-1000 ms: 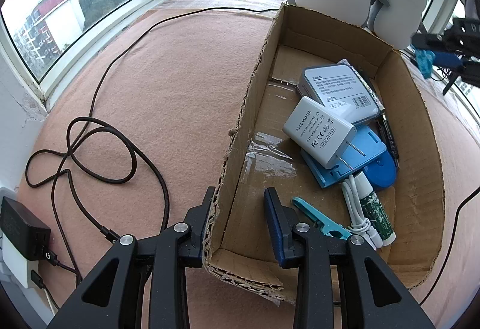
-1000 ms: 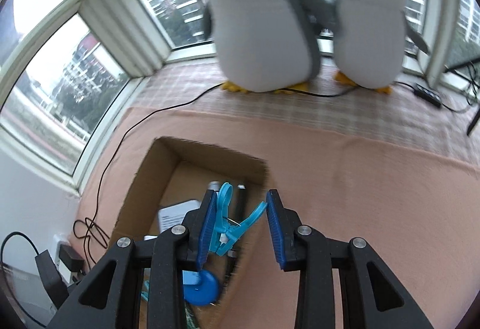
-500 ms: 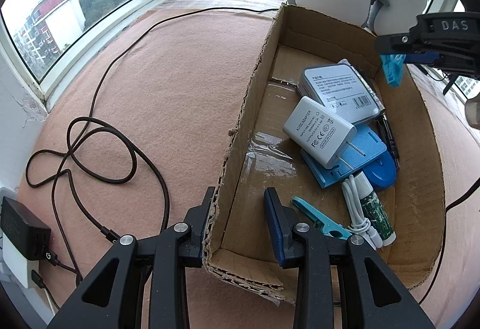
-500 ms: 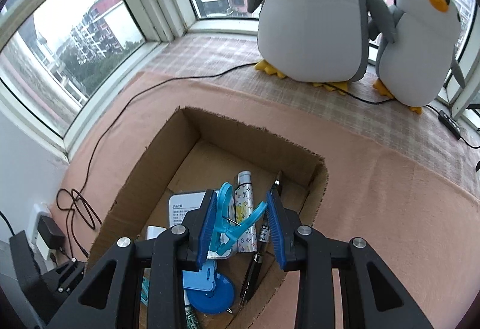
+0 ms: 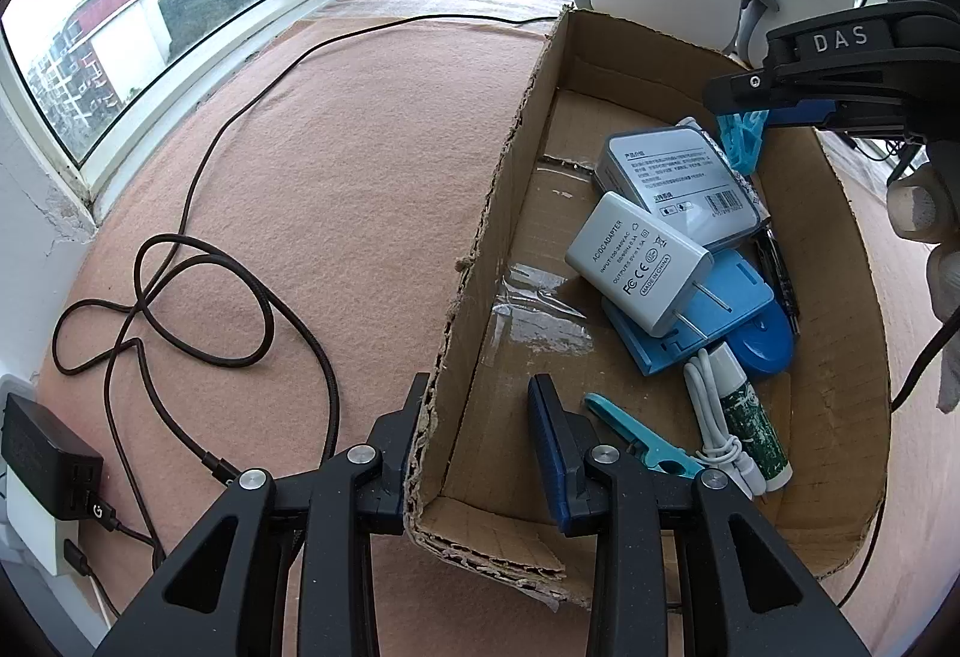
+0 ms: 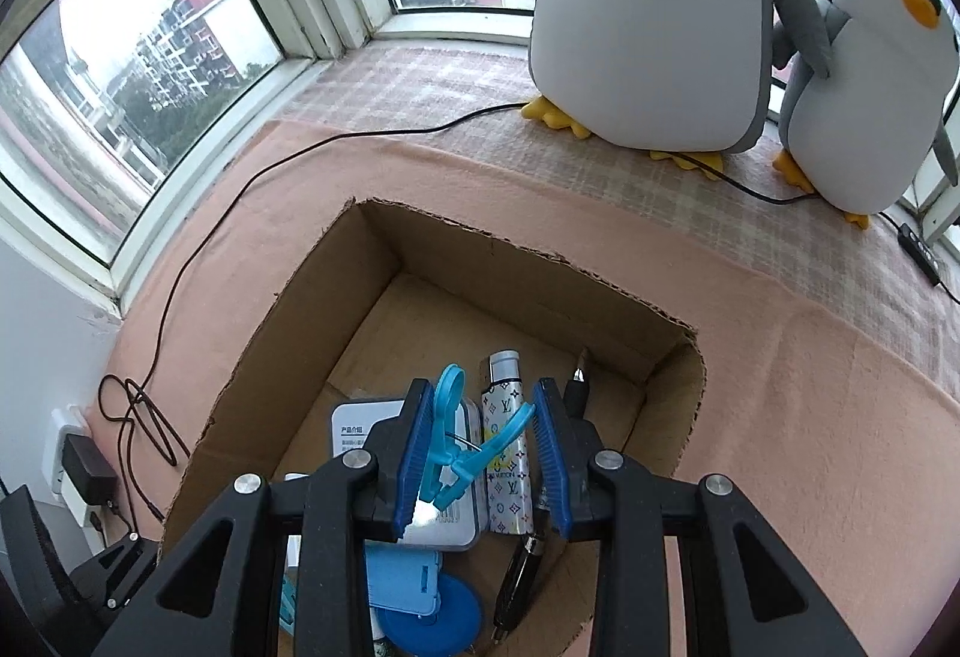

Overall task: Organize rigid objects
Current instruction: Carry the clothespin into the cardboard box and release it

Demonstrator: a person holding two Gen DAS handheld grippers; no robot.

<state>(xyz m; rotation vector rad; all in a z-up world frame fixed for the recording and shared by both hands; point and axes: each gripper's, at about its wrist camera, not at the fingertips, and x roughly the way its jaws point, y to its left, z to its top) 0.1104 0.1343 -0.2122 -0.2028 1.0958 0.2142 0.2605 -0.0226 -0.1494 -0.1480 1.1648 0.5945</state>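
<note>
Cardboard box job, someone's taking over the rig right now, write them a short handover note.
Left gripper: shut on the near-left wall of the cardboard box, steadying it.
Right gripper: holds a blue clothespin above the box, not yet released.
Already in the box: white charger, grey power bank, patterned tube, pen, another blue clip, white cable.
Left to do: lower the clothespin into the box and let go.
</note>
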